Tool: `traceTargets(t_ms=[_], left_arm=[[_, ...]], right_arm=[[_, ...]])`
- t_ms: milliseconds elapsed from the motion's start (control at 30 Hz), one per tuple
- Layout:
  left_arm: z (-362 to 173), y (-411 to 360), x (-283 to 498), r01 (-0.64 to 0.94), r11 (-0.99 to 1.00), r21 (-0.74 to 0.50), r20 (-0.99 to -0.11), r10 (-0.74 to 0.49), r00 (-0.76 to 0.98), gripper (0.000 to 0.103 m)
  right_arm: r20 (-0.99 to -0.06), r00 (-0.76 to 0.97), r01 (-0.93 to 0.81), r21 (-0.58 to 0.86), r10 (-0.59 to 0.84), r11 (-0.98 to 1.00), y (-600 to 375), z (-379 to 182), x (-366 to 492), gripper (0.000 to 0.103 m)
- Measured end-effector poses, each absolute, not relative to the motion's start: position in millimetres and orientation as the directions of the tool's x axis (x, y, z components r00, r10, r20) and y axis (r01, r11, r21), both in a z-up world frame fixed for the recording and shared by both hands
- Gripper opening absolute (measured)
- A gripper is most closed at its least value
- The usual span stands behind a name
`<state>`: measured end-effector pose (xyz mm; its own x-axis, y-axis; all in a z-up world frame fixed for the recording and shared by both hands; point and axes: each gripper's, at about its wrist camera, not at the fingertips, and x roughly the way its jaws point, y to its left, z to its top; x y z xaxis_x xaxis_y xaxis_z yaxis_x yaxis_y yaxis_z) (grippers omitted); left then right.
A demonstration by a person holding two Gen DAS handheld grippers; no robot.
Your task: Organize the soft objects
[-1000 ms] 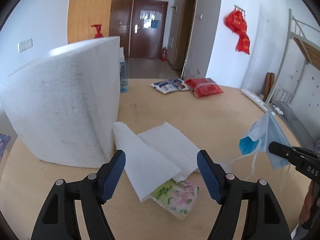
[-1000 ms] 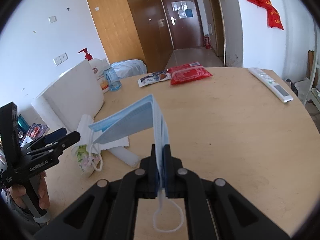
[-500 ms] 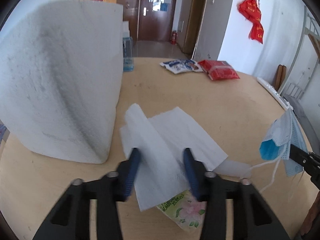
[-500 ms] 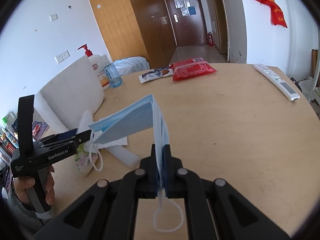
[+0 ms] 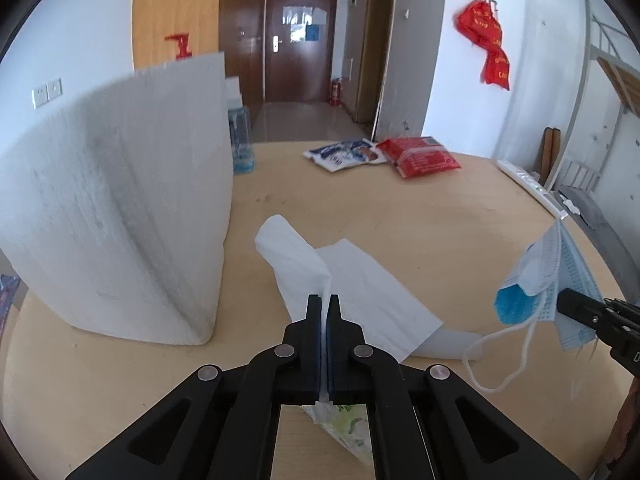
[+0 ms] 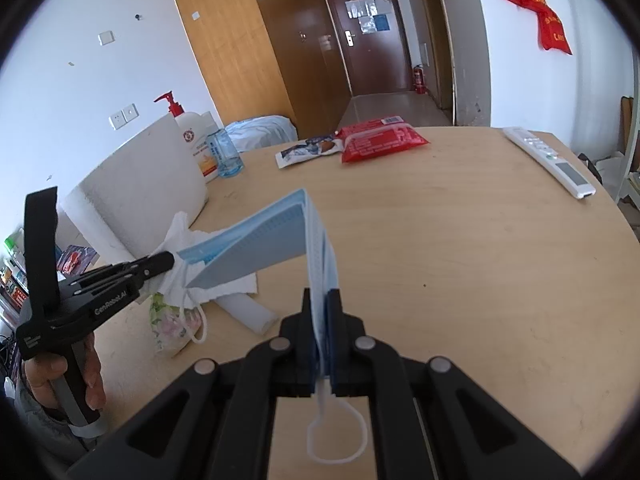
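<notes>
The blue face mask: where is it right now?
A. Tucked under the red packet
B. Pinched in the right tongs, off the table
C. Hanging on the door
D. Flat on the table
B: the blue face mask is clamped between the closed right tongs, draped in the air above the table.

Left gripper [image 5: 324,312]: a second ago I have its jaws wide apart over the white tissue [image 5: 340,280]; they have just been closing and now I see them pinched together on a raised fold of it.
White tissue: earlier it lies mostly flat on the table; now the middle is drawn up into a ridge between my pads, and the rolled end stands higher towards the foam block's side.
Tissue packet [image 5: 344,428]: earlier it shows plainly below the sheet; now my gripper body covers most of it, and only a green-printed corner shows.
</notes>
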<state>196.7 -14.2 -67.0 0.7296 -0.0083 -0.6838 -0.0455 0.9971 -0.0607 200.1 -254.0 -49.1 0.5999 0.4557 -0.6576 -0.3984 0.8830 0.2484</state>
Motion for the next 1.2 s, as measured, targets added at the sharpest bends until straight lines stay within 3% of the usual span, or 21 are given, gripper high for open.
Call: traceTargets(t_ms=[400,833,1200], left_arm=[[-24.8,-19.7,161.6,-0.012,0.998,-0.059,-0.595,-0.026,0.803,0.001],[27.5,-16.5,90.8,0.015,0.998,-0.059,-0.440,-0.040,0.897,0.001],[52.5,-1.0,29.9,-0.022,0.999,-0.034,-0.352,0.008,0.936,0.001]], right_arm=[[-0.627,0.632,-0.400,0.238,0.454,0.885,-258.7,-31.5,181.4,0.006],[-0.560,0.677,-0.435,0.219,0.478,0.873,-254.3,-0.6,140.4,0.006],[-0.496,0.699,-0.484,0.201,0.515,0.852,-241.2,22.0,102.5,0.006]])
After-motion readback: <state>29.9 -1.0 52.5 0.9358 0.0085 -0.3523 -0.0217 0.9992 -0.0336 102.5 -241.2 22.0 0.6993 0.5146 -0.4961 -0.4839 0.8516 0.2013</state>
